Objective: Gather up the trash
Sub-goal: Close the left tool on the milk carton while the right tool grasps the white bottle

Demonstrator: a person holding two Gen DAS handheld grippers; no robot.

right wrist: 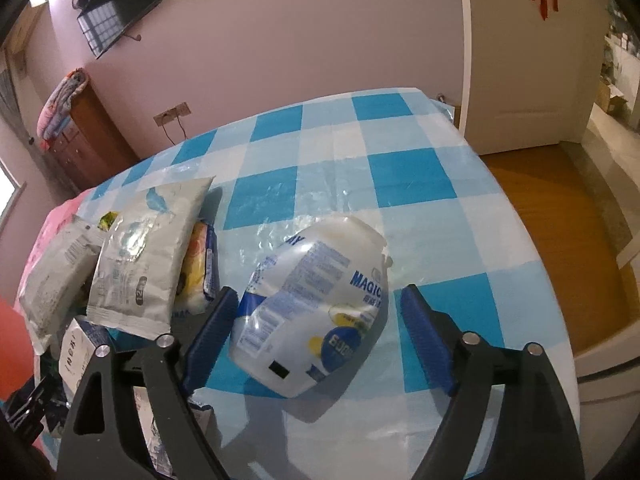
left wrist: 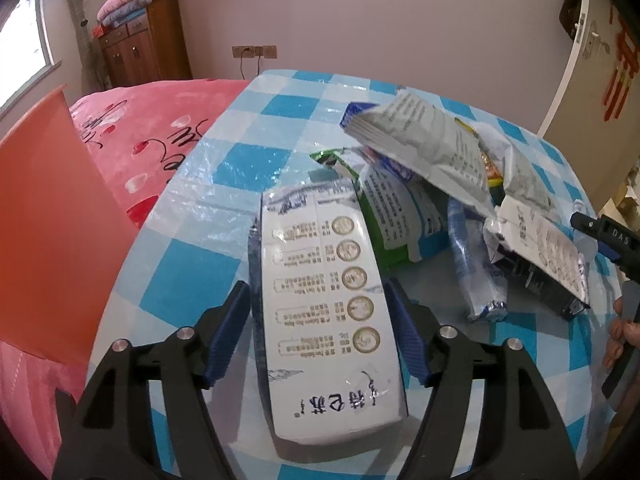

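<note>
In the left wrist view a long white carton (left wrist: 328,312) with printed round seals lies on the blue checked table (left wrist: 192,264). My left gripper (left wrist: 320,332) is open, with a blue pad on each side of the carton, close to its sides. Past it lies a heap of wrappers and pouches (left wrist: 436,152). In the right wrist view a squashed white bottle (right wrist: 316,312) with a blue label lies on the table (right wrist: 420,176). My right gripper (right wrist: 320,340) is open around it; the left pad is near it, the right pad stands apart.
An orange bin wall (left wrist: 52,232) stands left of the table, beside a pink bed (left wrist: 160,120). Grey and yellow pouches (right wrist: 148,256) and a carton (right wrist: 80,356) lie left of the bottle. The table's right edge drops to a wooden floor (right wrist: 560,240).
</note>
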